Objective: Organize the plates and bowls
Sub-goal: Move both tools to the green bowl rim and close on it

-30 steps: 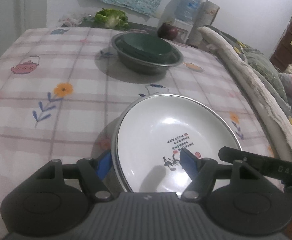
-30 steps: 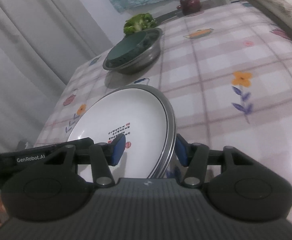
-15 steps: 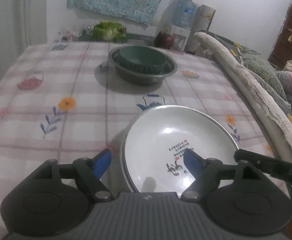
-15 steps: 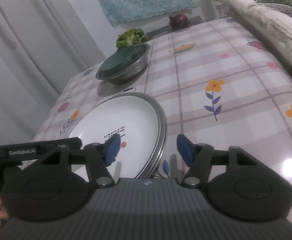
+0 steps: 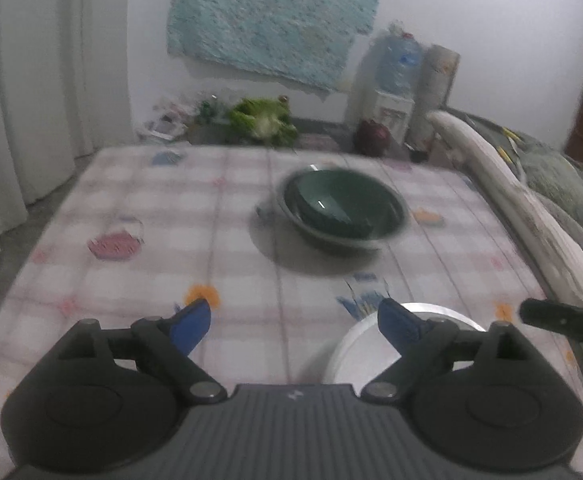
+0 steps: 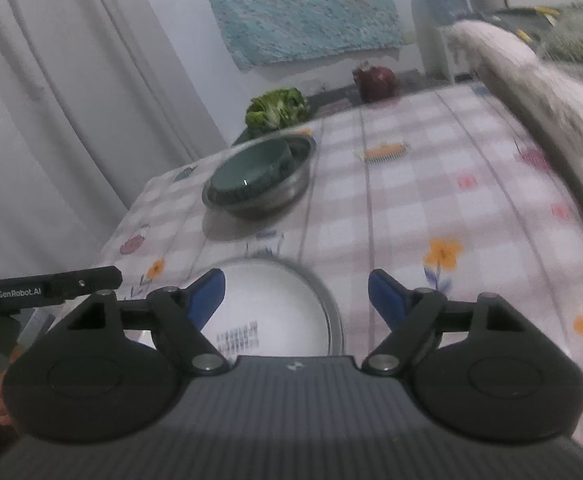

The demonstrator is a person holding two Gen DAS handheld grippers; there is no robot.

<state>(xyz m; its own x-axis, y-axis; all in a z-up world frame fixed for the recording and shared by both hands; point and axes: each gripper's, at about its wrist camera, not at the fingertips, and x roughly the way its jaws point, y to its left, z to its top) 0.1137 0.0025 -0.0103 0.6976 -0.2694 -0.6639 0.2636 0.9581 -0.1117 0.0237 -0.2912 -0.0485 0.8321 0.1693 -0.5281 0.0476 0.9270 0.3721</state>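
A white plate with printed writing [image 6: 275,312] lies stacked on a steel-rimmed plate on the checked tablecloth, near the front; its edge shows in the left wrist view [image 5: 371,344]. A dark green bowl [image 5: 339,200] sits inside a steel bowl [image 5: 343,236] further back; the same pair shows in the right wrist view [image 6: 251,172]. My left gripper [image 5: 294,320] is open and empty, above the cloth left of the plates. My right gripper [image 6: 296,294] is open and empty, above the plates' far rim.
A green cabbage [image 5: 263,118] and a dark red onion [image 5: 372,136] lie beyond the table's far edge. A rolled blanket [image 5: 531,216] runs along the right side. White curtains [image 6: 71,100] hang on the left. The table [image 5: 131,208] is wide.
Both grippers have opened, let go of the plates and pulled back and up. The plates now lie flat on the table, lower in both views.
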